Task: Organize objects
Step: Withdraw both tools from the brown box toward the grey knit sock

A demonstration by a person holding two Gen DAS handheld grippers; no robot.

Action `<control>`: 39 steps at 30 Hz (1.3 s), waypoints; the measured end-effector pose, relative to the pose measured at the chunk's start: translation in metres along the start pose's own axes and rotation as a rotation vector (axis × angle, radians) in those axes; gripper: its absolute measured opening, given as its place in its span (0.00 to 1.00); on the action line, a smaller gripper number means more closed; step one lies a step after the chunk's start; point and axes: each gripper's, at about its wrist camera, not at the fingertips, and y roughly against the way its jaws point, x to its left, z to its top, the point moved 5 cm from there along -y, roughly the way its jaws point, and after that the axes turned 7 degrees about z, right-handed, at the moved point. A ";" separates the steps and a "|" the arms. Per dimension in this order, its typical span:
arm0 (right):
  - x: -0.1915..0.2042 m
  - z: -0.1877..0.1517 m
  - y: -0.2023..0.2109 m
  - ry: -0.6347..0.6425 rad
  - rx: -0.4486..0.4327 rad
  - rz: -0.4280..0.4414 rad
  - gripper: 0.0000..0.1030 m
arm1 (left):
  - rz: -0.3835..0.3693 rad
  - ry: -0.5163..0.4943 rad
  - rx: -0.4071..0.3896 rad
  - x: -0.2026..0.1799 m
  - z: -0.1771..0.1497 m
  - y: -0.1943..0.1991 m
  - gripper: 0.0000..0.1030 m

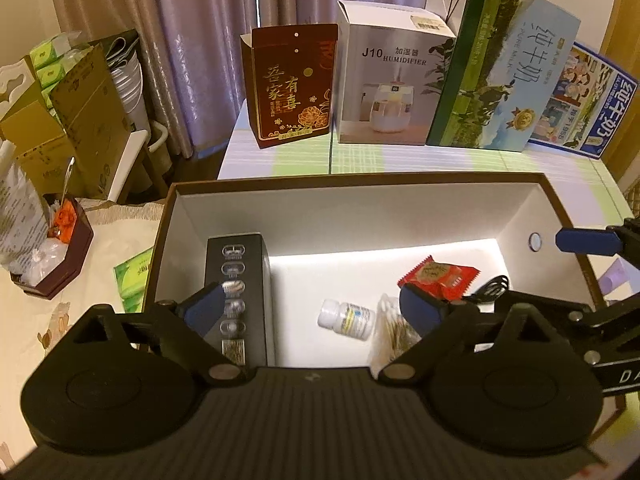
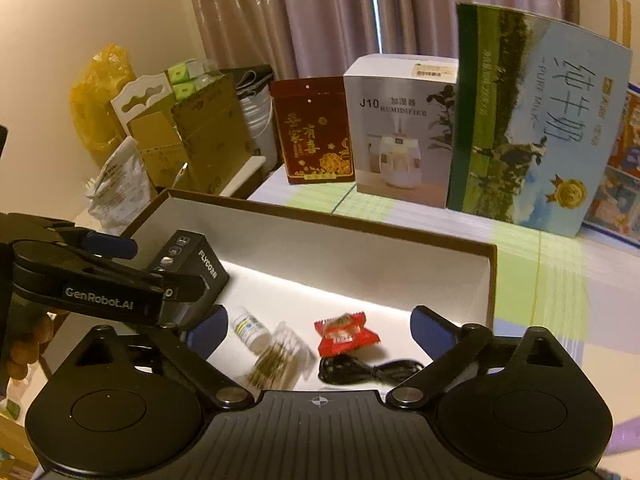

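An open storage box with a brown rim (image 1: 360,178) (image 2: 320,216) and white inside lies on the table under both grippers. In it are a black FLYCO box (image 1: 236,280) (image 2: 200,264) at the left, a white pill bottle (image 1: 346,318) (image 2: 250,330), a bag of cotton swabs (image 1: 390,332) (image 2: 280,356), a red snack packet (image 1: 438,278) (image 2: 346,332) and a black cable (image 1: 492,286) (image 2: 360,370). My left gripper (image 1: 316,312) hangs open above the bottle, holding nothing. My right gripper (image 2: 320,326) is open over the packet and cable, also holding nothing.
At the back of the table stand a maroon gift box (image 1: 292,84), a humidifier box (image 1: 388,76) and a tall milk carton (image 1: 504,76). Cardboard boxes, a dark tray of oddments (image 1: 60,248) and a green tissue pack (image 1: 132,276) crowd the left side.
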 end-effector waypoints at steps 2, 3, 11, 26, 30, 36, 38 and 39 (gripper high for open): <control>0.000 -0.002 0.006 -0.011 0.003 0.000 0.98 | -0.007 0.008 -0.001 0.000 -0.003 0.007 0.92; 0.000 -0.003 0.009 -0.016 0.002 0.001 0.98 | -0.008 0.010 -0.001 0.000 -0.004 0.010 0.92; 0.001 -0.013 0.033 -0.052 0.004 -0.006 0.98 | -0.023 0.026 -0.001 -0.004 -0.017 0.036 0.94; 0.017 -0.036 0.079 -0.084 -0.025 0.000 0.98 | -0.059 0.033 0.003 -0.017 -0.050 0.076 0.94; 0.018 -0.043 0.091 -0.093 -0.030 -0.002 0.98 | -0.068 0.029 0.001 -0.023 -0.059 0.088 0.95; 0.018 -0.054 0.108 -0.107 -0.038 -0.010 0.98 | -0.082 0.028 -0.003 -0.033 -0.072 0.104 0.95; 0.017 -0.058 0.114 -0.112 -0.041 -0.014 0.98 | -0.088 0.023 -0.002 -0.038 -0.077 0.109 0.95; 0.017 -0.061 0.117 -0.114 -0.042 -0.015 0.98 | -0.092 0.020 -0.003 -0.040 -0.079 0.111 0.95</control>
